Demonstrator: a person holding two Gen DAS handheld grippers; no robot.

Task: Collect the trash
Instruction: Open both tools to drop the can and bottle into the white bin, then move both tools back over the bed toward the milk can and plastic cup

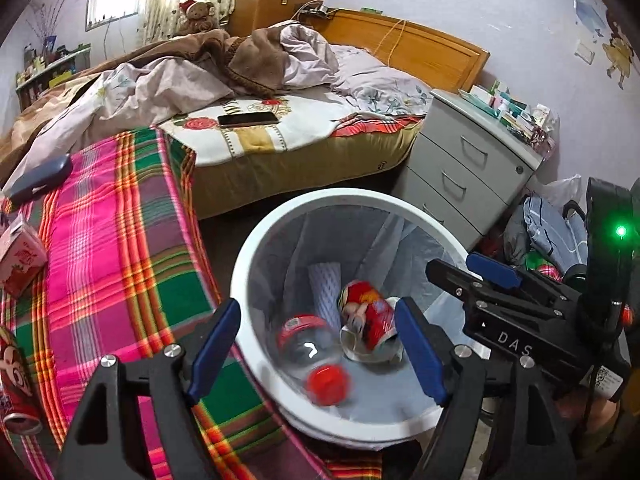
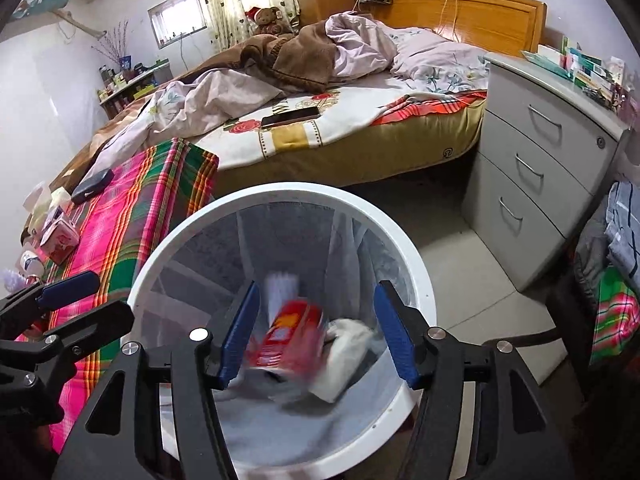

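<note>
A white trash bin (image 1: 240, 280) (image 2: 280, 192) with a thin liner stands below both grippers. My left gripper (image 1: 318, 304) is open above it. A clear bottle with a red cap (image 1: 308, 352) shows blurred beneath the jaws, touching neither pad. My right gripper (image 2: 317, 286) (image 1: 460, 266) is open too, and a red can (image 2: 292, 332) (image 1: 368, 312) is blurred below its jaws, inside the bin. A white cup (image 2: 344, 356) and a white foam sleeve (image 1: 326, 284) lie in the bin. The left gripper (image 2: 104, 296) reaches in at the left edge of the right wrist view.
A pink-and-green plaid cloth (image 1: 120, 240) covers a low surface left of the bin, carrying a pink carton (image 1: 20, 260), another red can (image 1: 16, 380) and a dark case (image 1: 40, 178). Behind it is an unmade bed with a phone (image 1: 248, 119), and a grey drawer cabinet (image 1: 468, 168) stands right.
</note>
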